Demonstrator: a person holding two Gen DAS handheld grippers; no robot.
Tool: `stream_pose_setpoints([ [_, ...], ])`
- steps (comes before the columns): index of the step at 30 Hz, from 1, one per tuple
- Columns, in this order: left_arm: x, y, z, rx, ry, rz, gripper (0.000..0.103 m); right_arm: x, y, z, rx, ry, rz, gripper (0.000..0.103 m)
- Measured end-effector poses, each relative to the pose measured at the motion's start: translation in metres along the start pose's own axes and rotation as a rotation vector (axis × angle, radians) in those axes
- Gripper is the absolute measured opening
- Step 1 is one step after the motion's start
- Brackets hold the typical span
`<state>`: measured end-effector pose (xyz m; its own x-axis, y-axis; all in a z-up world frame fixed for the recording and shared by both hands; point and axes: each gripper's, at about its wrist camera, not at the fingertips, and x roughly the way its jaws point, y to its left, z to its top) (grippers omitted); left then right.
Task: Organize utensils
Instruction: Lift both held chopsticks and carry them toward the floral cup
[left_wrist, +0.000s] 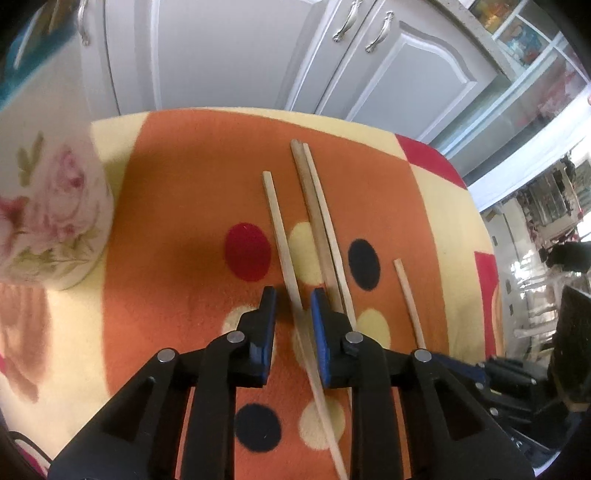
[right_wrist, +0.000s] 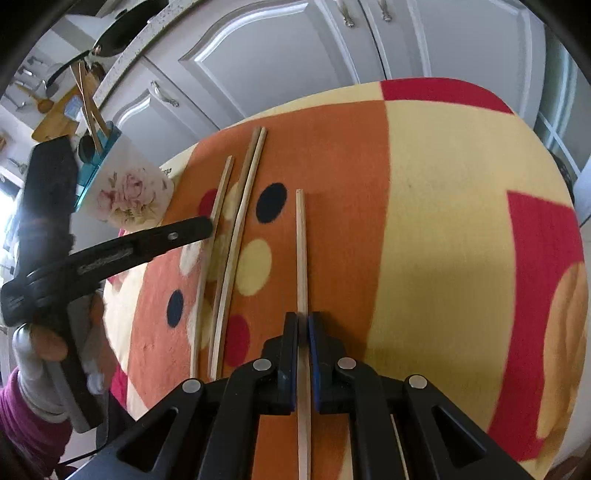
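- On the surface (left_wrist: 177, 192), covered by a dotted blanket, four chopsticks lay almost parallel.
- The left gripper (left_wrist: 293, 306) stood released, with the leftmost chopstick (left_wrist: 282, 243) loose between its jaws.
- The right gripper (right_wrist: 303, 326) was clenched on the rightmost chopstick (right_wrist: 301, 251).
- A flowered cup (right_wrist: 131, 195) stood near the left edge.

chopstick (right_wrist: 302, 258) near end cut off, cup (left_wrist: 51, 206) blurred

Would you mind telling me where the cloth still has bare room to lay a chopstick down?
The widest free patch is the cloth on the far side of the chopstick that the right gripper clamps, out to the red border. A narrower bare strip lies between the floral holder and the loose chopstick between the left gripper's open jaws. The middle is crowded with the touching pair.
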<state>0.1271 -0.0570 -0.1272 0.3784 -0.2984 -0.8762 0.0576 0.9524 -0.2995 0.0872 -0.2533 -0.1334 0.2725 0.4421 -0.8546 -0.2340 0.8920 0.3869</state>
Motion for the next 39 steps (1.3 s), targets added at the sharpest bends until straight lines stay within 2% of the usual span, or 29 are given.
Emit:
stream_pose_setpoints([
  [1, 0.001, 0.000, 0.000, 0.002, 0.000, 0.005, 0.018, -0.001, -0.001, 0.000, 0.015, -0.003, 0.002, 0.005],
  [3, 0.002, -0.001, 0.000, 0.012, 0.006, 0.022, 0.007, -0.001, -0.002, 0.002, 0.031, -0.004, 0.011, 0.005],
  [7, -0.006, 0.004, -0.013, 0.045, 0.029, -0.008, 0.004, -0.001, 0.008, 0.009, 0.007, -0.010, 0.011, 0.006],
  [11, -0.021, 0.016, -0.043, 0.050, 0.062, -0.020, 0.004, -0.003, 0.018, 0.016, -0.033, -0.019, -0.005, 0.006],
  [14, -0.031, 0.021, -0.062, 0.062, 0.089, -0.023, 0.004, 0.001, 0.024, 0.024, -0.068, -0.016, -0.042, 0.018],
  [15, -0.034, 0.021, -0.064, 0.065, 0.094, -0.019, 0.004, 0.003, 0.026, 0.028, -0.084, -0.017, -0.059, 0.026],
  [17, -0.036, 0.021, -0.065, 0.080, 0.101, 0.006, 0.004, 0.008, 0.028, 0.036, -0.104, -0.013, -0.076, 0.027],
  [19, -0.037, 0.019, -0.059, 0.100, 0.087, 0.030, 0.008, 0.012, 0.030, 0.042, -0.132, -0.001, -0.100, 0.027],
  [21, -0.036, 0.017, -0.052, 0.115, 0.070, 0.048, 0.025, 0.017, 0.029, 0.048, -0.142, 0.006, -0.115, 0.027],
  [22, -0.034, 0.014, -0.046, 0.124, 0.061, 0.055, 0.027, 0.018, 0.027, 0.050, -0.135, 0.008, -0.111, 0.027],
  [25, -0.029, 0.009, -0.034, 0.150, 0.046, 0.082, 0.028, 0.020, 0.021, 0.055, -0.108, 0.014, -0.099, 0.027],
  [29, -0.011, 0.000, -0.021, 0.203, 0.042, 0.153, 0.028, 0.026, 0.022, 0.060, -0.141, 0.016, -0.115, 0.027],
  [31, -0.006, -0.004, -0.018, 0.239, 0.027, 0.185, 0.027, 0.028, 0.025, 0.062, -0.170, 0.011, -0.139, 0.014],
  [32, -0.006, -0.005, -0.018, 0.247, 0.025, 0.184, 0.019, 0.029, 0.026, 0.063, -0.178, 0.008, -0.148, 0.011],
  [33, -0.006, -0.004, -0.017, 0.256, 0.026, 0.171, 0.006, 0.031, 0.026, 0.064, -0.185, 0.005, -0.150, 0.007],
  [35, -0.009, 0.000, -0.016, 0.250, 0.035, 0.148, 0.004, 0.030, 0.023, 0.065, -0.176, 0.008, -0.125, 0.006],
  [37, -0.023, 0.011, -0.014, 0.198, 0.032, 0.043, 0.004, 0.023, 0.020, 0.066, -0.156, -0.003, -0.091, 0.005],
  [39, -0.043, 0.015, -0.012, 0.181, -0.004, 0.011, 0.004, 0.009, 0.019, 0.066, -0.129, -0.031, -0.046, 0.005],
])
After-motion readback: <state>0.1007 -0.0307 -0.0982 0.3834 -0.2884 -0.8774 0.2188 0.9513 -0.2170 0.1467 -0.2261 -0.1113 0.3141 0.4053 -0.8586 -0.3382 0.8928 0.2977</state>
